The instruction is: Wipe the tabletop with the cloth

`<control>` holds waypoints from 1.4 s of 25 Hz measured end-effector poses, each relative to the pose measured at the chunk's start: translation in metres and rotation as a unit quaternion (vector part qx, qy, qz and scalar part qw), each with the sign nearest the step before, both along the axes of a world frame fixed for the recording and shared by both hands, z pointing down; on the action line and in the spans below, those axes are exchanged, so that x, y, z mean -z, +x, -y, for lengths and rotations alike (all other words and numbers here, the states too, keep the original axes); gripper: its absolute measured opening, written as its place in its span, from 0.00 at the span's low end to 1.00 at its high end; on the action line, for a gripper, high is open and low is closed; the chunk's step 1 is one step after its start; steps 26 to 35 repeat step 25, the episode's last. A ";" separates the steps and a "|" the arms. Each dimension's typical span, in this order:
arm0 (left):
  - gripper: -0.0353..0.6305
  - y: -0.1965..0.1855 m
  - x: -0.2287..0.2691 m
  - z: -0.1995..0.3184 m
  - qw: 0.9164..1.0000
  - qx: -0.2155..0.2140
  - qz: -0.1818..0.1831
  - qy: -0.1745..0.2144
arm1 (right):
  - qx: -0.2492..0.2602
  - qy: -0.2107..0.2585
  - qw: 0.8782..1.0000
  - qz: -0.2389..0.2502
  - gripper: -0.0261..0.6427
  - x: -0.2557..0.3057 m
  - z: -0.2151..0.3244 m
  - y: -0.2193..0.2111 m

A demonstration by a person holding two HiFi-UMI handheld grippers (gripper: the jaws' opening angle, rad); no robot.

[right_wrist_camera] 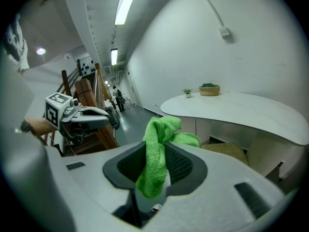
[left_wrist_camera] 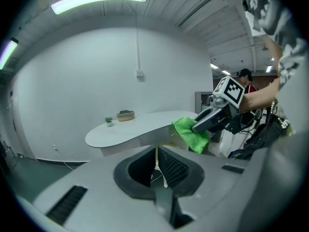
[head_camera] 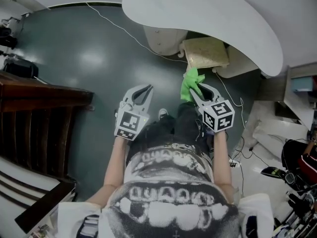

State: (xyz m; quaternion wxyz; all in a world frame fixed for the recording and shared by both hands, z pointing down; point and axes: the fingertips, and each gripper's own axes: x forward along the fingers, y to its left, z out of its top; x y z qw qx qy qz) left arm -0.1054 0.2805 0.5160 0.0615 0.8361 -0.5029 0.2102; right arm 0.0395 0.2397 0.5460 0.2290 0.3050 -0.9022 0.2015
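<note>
The white curved tabletop [head_camera: 208,14] lies ahead of me, seen from above in the head view. My right gripper [head_camera: 194,89] is shut on a bright green cloth [head_camera: 190,81], held in the air short of the table's near edge. The cloth [right_wrist_camera: 163,129] bunches above the jaws and hangs down between them. My left gripper [head_camera: 147,89] hovers beside it over the dark floor, shut with nothing in it. From the left gripper view, the right gripper [left_wrist_camera: 199,125] and cloth [left_wrist_camera: 189,132] show in front of the tabletop [left_wrist_camera: 140,124].
A small potted plant [left_wrist_camera: 108,121] and a bowl [left_wrist_camera: 125,114] stand at the table's far end. A beige cushion [head_camera: 205,51] sits under the table. Dark wooden stairs [head_camera: 39,98] are at my left, a white cable [head_camera: 119,29] crosses the floor, and equipment clutter [head_camera: 297,167] is at right.
</note>
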 end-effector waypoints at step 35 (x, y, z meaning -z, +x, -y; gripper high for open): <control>0.08 0.036 -0.001 -0.005 0.999 -0.041 0.000 0.009 | 0.008 0.016 1.000 -0.017 0.21 -0.003 -0.006 0.025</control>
